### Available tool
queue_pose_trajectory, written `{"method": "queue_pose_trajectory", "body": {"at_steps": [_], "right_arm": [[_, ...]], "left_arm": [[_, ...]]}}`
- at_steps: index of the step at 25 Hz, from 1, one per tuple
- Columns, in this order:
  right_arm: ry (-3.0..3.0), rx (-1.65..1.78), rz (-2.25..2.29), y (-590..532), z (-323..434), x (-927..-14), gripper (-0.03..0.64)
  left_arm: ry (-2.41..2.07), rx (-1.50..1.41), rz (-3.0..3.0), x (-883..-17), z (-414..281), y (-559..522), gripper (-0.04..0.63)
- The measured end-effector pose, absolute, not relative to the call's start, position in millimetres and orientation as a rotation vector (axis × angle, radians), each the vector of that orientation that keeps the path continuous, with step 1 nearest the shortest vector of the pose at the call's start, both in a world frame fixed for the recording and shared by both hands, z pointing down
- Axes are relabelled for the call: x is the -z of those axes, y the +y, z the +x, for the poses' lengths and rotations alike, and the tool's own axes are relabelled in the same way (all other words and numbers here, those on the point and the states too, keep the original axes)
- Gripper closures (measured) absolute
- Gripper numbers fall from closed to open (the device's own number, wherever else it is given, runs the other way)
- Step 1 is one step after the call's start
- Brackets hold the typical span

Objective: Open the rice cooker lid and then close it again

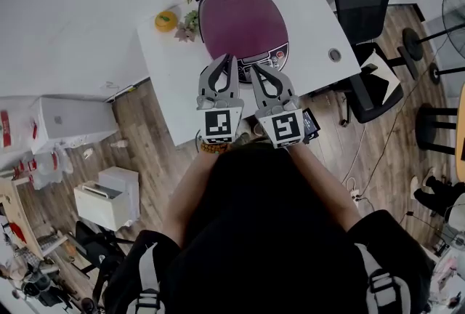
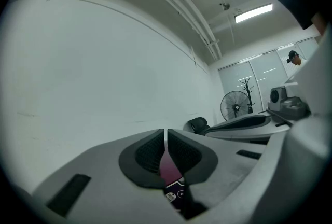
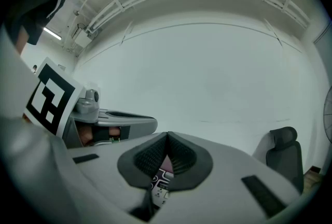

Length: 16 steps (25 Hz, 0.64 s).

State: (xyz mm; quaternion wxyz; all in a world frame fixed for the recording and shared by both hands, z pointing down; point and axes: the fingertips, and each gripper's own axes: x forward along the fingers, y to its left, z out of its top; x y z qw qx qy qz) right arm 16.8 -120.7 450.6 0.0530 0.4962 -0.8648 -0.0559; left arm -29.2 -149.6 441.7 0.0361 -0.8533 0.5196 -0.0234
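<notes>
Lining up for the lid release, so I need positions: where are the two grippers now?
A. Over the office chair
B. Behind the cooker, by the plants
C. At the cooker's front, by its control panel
C: in the head view the left gripper and right gripper both point at the front edge of the cooker, with their tips by the control panel.

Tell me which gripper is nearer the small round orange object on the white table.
Left. The left gripper sits right of the round orange object; the right gripper lies farther right.
</notes>
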Motion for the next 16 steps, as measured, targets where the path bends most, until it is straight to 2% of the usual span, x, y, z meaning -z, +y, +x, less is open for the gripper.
{"method": "queue_pose_trajectory", "body": {"at_steps": [5, 16], "right_arm": [[-2.624, 0.063, 1.534, -118.5, 17.6, -456.5, 0.589], [-2.621, 0.094, 1.491, -116.9, 17.0, -464.6, 0.588]], "left_arm": [[1.589, 0.087, -2.628, -445.7, -27.1, -149.6, 0.555], [1.600, 0.101, -2.630, -450.4, -27.5, -151.5, 0.555]]}}
